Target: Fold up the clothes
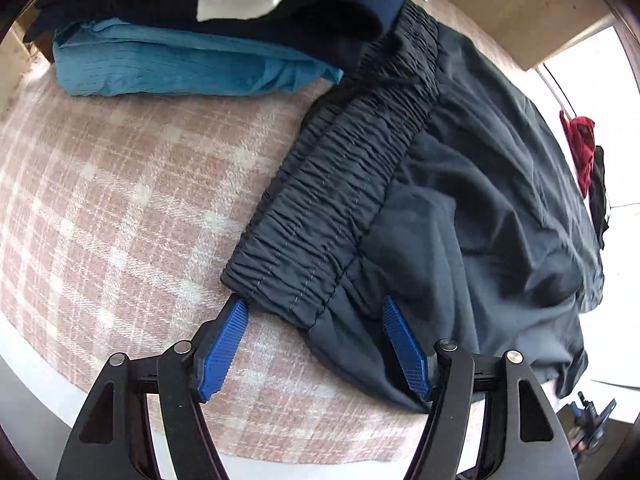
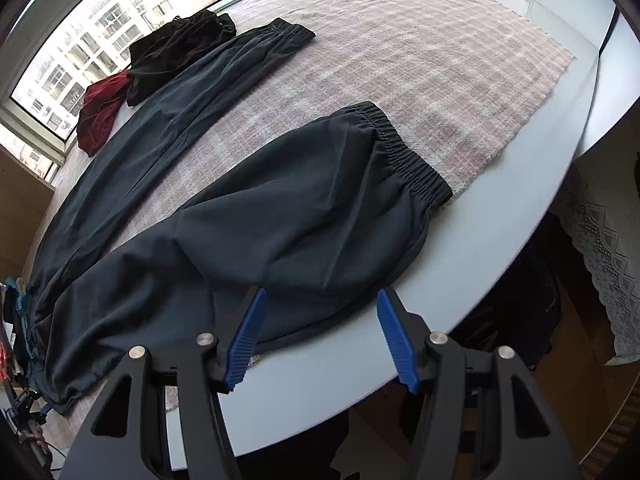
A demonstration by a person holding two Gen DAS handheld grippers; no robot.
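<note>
Trousers point(image 2: 248, 216) of dark grey cloth lay spread on the tabletop point(image 2: 500, 224), both legs stretched away from the right gripper point(image 2: 320, 336), each ending in a gathered elastic cuff. Their ruched waistband point(image 1: 340, 184) sat just ahead of the left gripper point(image 1: 316, 344), whose blue jaws stood wide, one tip touching the band's corner, the other resting on the cloth. The right gripper's jaws were also wide, straddling the hem of the nearer leg at the tabletop's edge and gripping nothing.

A pink checked blanket point(image 2: 420, 60) covered most of the pale round tabletop. Windows ran behind it, with apartment blocks outside.

Only the left view showed a stack of folded clothes point(image 1: 168, 60), teal beneath navy and white. The right view showed a black garment point(image 2: 176, 48) and a red garment point(image 2: 98, 116) near the far leg.
</note>
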